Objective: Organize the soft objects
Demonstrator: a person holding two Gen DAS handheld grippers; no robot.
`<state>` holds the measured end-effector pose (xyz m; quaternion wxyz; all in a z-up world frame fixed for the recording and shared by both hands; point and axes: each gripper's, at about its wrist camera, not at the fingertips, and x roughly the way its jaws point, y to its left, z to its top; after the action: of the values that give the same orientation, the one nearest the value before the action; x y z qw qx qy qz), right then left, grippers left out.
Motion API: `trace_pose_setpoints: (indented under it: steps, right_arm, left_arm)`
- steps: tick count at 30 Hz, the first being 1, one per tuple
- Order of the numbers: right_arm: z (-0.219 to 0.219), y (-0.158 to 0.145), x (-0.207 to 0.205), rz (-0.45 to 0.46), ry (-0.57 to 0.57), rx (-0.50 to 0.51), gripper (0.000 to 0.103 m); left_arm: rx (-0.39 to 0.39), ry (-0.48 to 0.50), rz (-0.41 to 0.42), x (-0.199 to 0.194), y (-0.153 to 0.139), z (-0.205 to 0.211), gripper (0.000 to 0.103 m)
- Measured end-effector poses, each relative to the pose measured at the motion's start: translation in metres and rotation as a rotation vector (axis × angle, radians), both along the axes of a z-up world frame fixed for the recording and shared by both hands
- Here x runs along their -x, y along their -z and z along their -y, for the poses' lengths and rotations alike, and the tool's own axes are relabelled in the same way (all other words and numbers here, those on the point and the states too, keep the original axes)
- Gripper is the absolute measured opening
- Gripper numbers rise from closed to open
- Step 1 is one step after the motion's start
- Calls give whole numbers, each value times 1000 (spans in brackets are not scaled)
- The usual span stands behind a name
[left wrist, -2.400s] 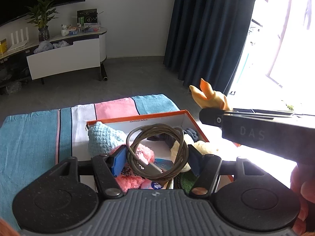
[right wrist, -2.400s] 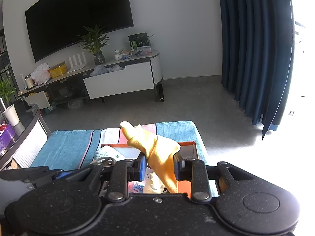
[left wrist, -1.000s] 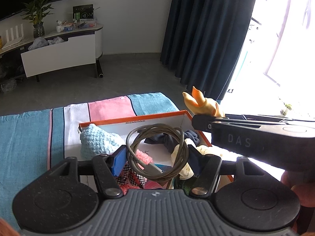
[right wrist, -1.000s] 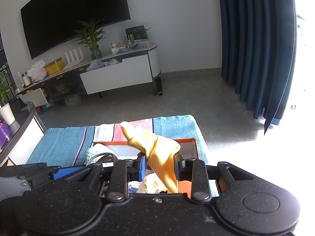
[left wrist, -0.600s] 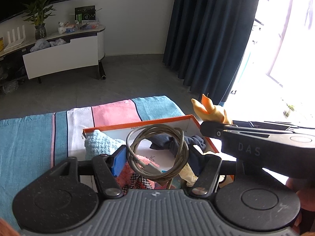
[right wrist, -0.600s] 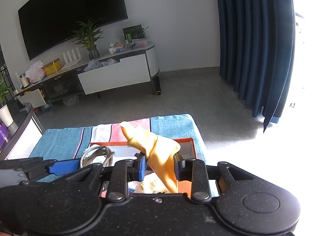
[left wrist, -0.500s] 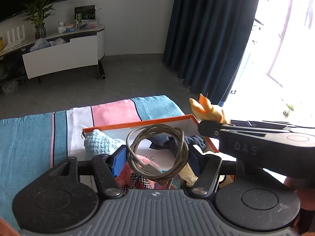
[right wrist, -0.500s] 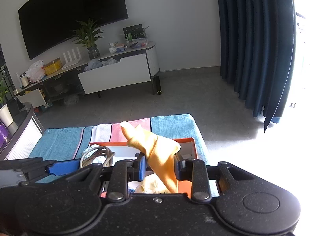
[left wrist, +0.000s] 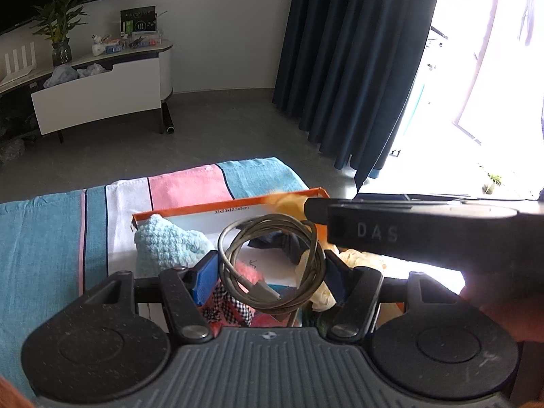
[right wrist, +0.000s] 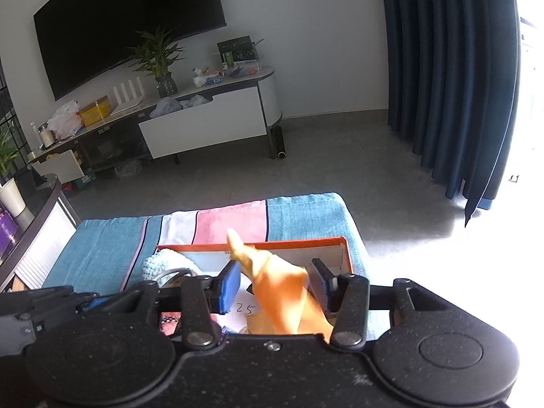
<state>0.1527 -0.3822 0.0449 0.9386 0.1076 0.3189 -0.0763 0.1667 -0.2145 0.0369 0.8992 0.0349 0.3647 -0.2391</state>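
Looking along the left gripper (left wrist: 270, 272), a coiled cable (left wrist: 272, 261) is clamped between its pads, hanging over the orange box (left wrist: 224, 208). That box sits on a striped cloth (left wrist: 51, 234) and holds a blue knit (left wrist: 163, 244), a dark cloth (left wrist: 272, 238) and pink and checked pieces. The right gripper (left wrist: 408, 227) crosses from the right. In the right wrist view, the right gripper (right wrist: 275, 284) has just been opening; the yellow glove (right wrist: 275, 289), blurred, stands between its spread pads over the box (right wrist: 306, 243), loose of the left pad, with contact on the right unclear. Only this view shows "25" written on the box floor.
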Motion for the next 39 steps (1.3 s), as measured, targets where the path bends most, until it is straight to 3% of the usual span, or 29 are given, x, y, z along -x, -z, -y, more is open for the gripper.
trace_pose_setpoints:
  steps: [11, 13, 18, 23, 31, 39]
  right_arm:
    - [4, -6, 15, 28, 31, -6, 59]
    - [2, -9, 21, 32, 34, 7, 60]
    - [3, -14, 38, 45, 51, 2, 60]
    - [-3, -19, 55, 58, 53, 0, 60]
    - [-10, -26, 75, 74, 53, 2, 66]
    - [-26, -25, 100, 60, 43, 21, 72]
  left_arm:
    - [8, 3, -26, 13, 4, -3, 63]
    - [15, 10, -33, 17, 4, -3, 53]
    - [33, 33, -46, 28, 6, -4, 54]
    - [37, 29, -45, 39, 3, -9, 65]
    - [-10, -33, -22, 59, -5, -20, 91]
    - [-60, -118, -26, 83, -6, -31, 101]
